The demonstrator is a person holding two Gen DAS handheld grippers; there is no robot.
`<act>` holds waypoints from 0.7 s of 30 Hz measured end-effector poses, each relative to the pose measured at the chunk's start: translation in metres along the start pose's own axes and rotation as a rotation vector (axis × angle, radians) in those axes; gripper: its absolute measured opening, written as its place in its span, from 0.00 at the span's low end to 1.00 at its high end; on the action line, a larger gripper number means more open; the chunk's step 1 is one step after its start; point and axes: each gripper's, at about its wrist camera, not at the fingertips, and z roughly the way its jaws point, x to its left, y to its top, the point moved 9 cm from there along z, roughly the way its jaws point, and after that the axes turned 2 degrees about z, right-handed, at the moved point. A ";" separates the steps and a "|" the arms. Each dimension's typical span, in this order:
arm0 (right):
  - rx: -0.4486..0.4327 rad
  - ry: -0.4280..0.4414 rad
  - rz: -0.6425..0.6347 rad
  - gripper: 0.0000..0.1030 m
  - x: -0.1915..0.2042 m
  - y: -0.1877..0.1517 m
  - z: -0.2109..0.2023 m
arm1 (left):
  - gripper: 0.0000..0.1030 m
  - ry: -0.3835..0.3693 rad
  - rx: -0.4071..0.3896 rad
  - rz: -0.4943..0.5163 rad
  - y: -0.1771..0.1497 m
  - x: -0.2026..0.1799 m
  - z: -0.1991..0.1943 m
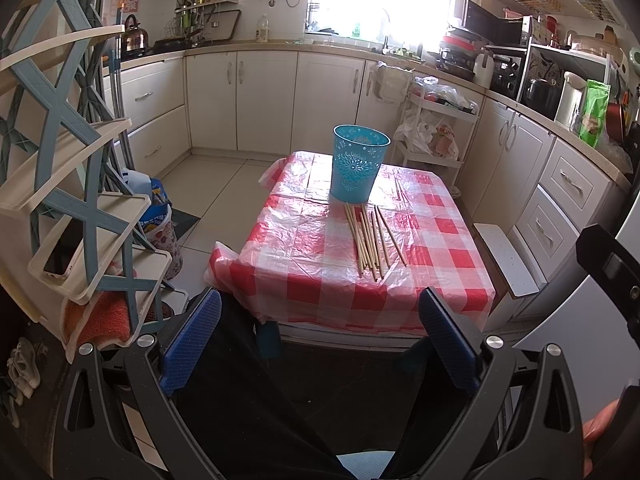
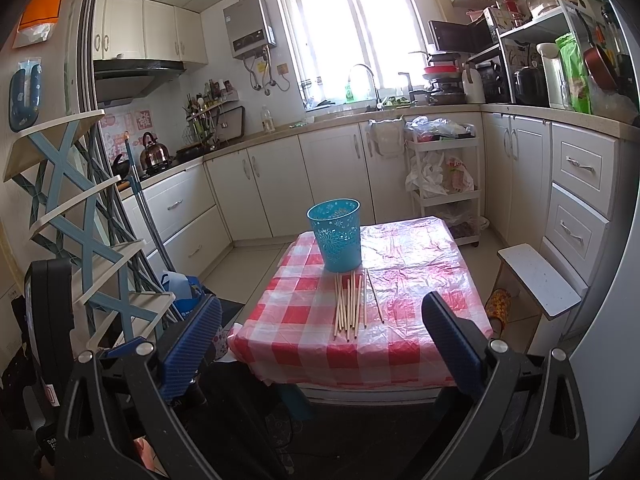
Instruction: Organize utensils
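Observation:
Several wooden chopsticks [image 1: 372, 240] lie in a loose bundle on the red-and-white checked tablecloth [image 1: 312, 248], just in front of an upright blue perforated cup [image 1: 359, 163]. A further pair of chopsticks [image 1: 401, 190] lies to the right of the cup. My left gripper [image 1: 320, 340] is open and empty, held back from the table's near edge. In the right wrist view the chopsticks [image 2: 352, 304], the cup [image 2: 338, 234] and the tablecloth [image 2: 416, 280] show too. My right gripper [image 2: 320, 344] is open and empty, also short of the table.
A blue-and-cream tiered rack [image 1: 76, 184] stands close on the left. A white stool [image 2: 540, 276] stands right of the table. White cabinets [image 1: 240, 100] and a white trolley [image 2: 444, 184] line the back. Bags [image 1: 160, 220] sit on the floor at left.

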 end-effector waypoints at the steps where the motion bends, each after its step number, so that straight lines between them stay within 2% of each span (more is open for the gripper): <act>1: 0.000 0.000 0.000 0.93 -0.001 0.000 0.000 | 0.92 0.000 0.000 0.000 0.000 0.000 0.000; 11: 0.004 -0.002 -0.003 0.93 0.004 0.004 -0.001 | 0.92 -0.001 0.003 0.001 -0.001 0.000 0.001; 16: 0.008 -0.017 -0.013 0.93 0.001 0.003 0.000 | 0.92 -0.010 0.005 -0.006 -0.002 -0.003 0.011; 18: 0.002 -0.019 -0.020 0.93 -0.005 -0.009 0.011 | 0.92 -0.014 -0.005 -0.018 0.002 -0.003 0.016; 21: 0.003 -0.033 -0.023 0.93 -0.014 -0.007 0.021 | 0.92 -0.004 0.010 -0.020 0.008 0.002 0.034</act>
